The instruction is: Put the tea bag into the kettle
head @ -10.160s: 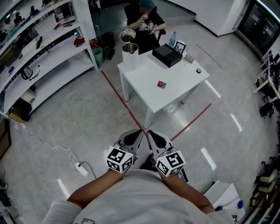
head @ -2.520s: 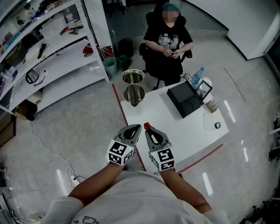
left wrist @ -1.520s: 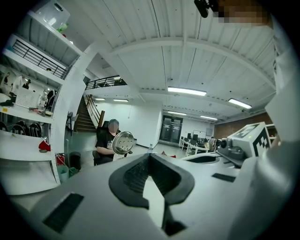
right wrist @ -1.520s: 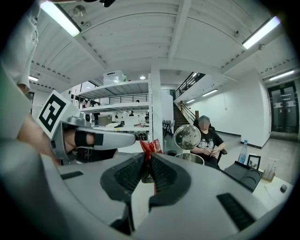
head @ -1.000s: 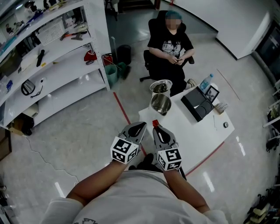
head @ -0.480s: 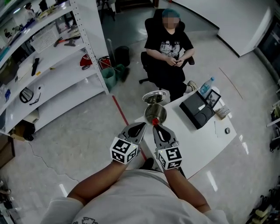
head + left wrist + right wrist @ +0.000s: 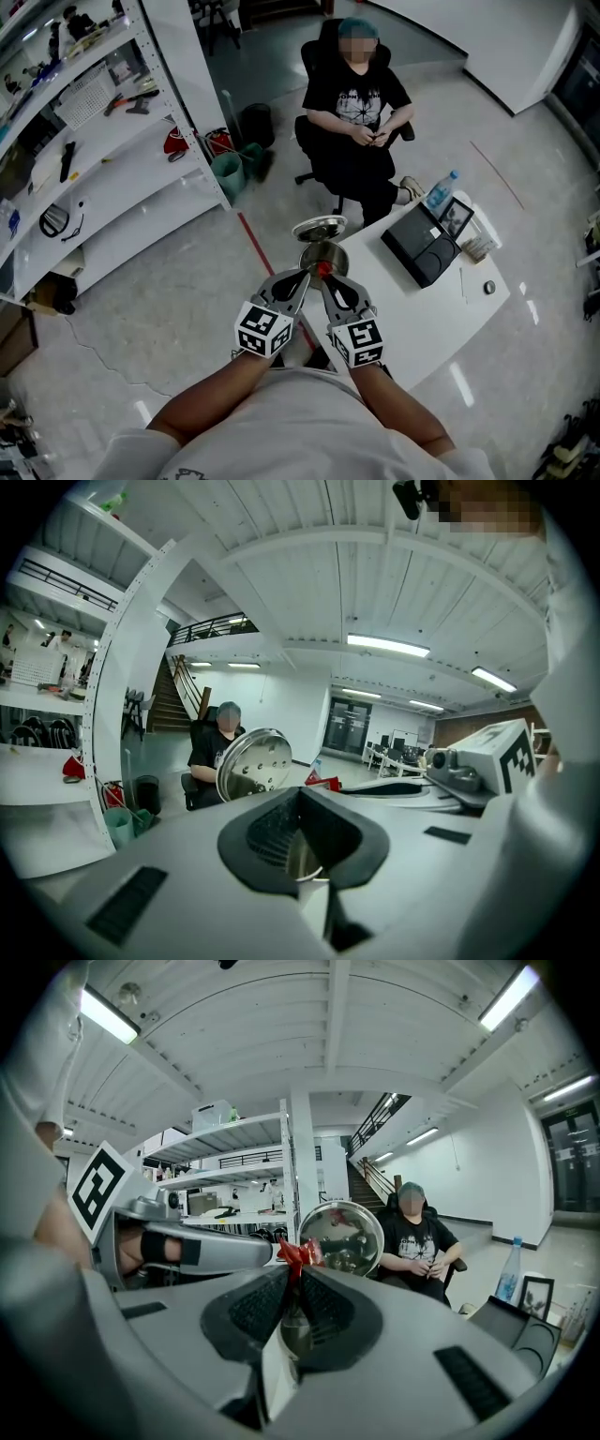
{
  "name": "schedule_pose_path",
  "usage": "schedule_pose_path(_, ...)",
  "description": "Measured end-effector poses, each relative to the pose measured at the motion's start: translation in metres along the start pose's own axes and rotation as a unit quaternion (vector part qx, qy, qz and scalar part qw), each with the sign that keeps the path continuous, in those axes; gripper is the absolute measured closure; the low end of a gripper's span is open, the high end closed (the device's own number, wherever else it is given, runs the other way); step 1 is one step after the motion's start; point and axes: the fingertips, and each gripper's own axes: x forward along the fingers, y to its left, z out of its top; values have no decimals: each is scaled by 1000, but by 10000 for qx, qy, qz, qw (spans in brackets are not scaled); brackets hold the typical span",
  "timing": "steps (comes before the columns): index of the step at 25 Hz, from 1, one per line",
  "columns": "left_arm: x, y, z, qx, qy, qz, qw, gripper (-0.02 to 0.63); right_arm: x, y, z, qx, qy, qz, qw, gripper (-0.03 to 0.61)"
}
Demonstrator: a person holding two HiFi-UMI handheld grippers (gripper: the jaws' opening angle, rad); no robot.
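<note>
Round stainless-steel kettle (image 7: 317,255): polished metal, mirror-bright; its open lid (image 7: 342,1237) reflects the room. Small red tea bag packet (image 7: 300,1253): crinkled, glossy, foil-like wrap. Left gripper (image 7: 300,803) & right gripper (image 7: 292,1283): matt grey plastic shells w/ black ribbed pads, rubbery-looking. White rectangular table (image 7: 422,319): smooth, glossy top. Grey floor (image 7: 187,281): polished, shows light glare. Flat black box (image 7: 419,246): matt. Water bottle (image 7: 441,192): clear plastic.

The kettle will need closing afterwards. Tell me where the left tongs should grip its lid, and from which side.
Probably the top rim of the lid, approached from above on the near side. It stands open, raised on edge behind the mouth of the kettle, with its face toward the left tongs, so only that thin free edge fits between the jaws.
</note>
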Motion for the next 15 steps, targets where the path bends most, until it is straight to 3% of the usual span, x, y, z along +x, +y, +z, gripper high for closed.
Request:
schedule_pose_path(9, 27, 21, -12, 46, 316, -267, 9991, 603, 24, -20, -19, 335, 283, -259, 9987, 534)
schedule_pose_path(15, 42, 29, -30, -178, 479, -413, 9978, 603, 35, -27, -34, 448, 499, -327, 9972, 534)
